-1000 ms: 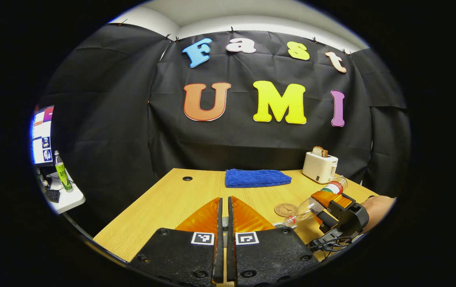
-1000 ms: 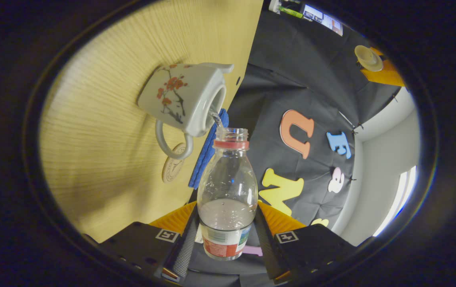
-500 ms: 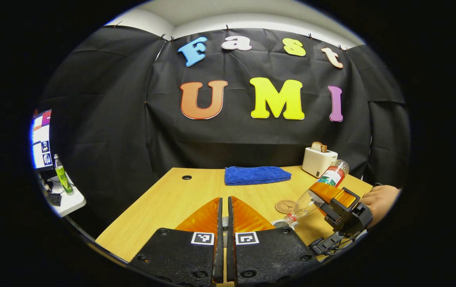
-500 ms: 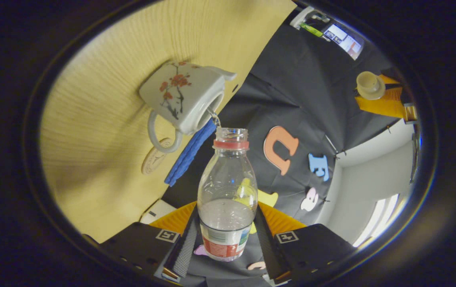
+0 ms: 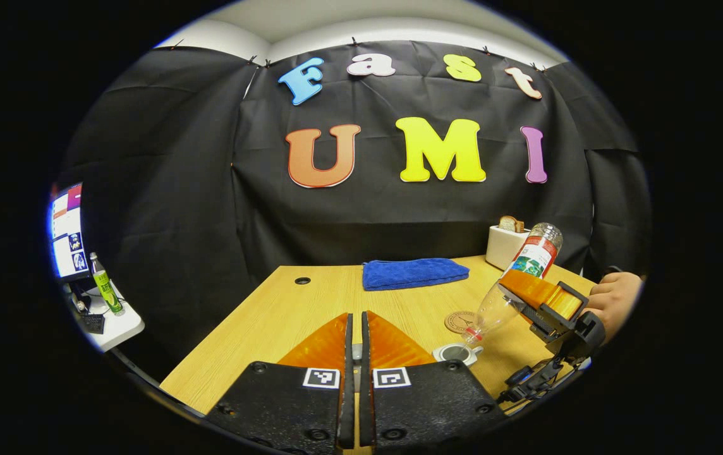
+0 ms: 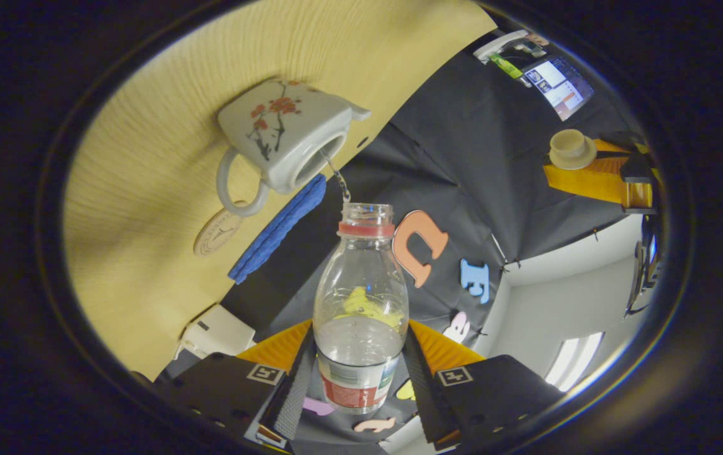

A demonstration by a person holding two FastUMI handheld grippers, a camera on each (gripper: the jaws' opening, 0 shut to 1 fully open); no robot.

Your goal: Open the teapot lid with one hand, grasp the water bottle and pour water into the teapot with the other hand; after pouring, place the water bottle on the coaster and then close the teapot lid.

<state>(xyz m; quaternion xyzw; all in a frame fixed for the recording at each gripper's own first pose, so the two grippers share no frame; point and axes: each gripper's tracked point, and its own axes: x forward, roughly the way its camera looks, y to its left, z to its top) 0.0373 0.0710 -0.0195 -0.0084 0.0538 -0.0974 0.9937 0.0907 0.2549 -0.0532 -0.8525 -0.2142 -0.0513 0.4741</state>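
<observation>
recording booth, black cloth wall (image 5: 165, 189), wood desk (image 5: 273, 316), monitor (image 5: 66, 230) at side

— What's the surface?

— A light wooden tabletop (image 5: 285, 316) with a small round hole (image 5: 302, 280) near its far edge.

— And what sits on it?

— Take the folded blue towel (image 5: 414, 273) at the back as the marker. Right of it stands a pale toaster (image 5: 505, 245). Nearer than the towel lies a round coaster (image 5: 461, 321), and just in front of that coaster stands a white teapot (image 6: 282, 142) painted with red blossoms, open at the top.
</observation>
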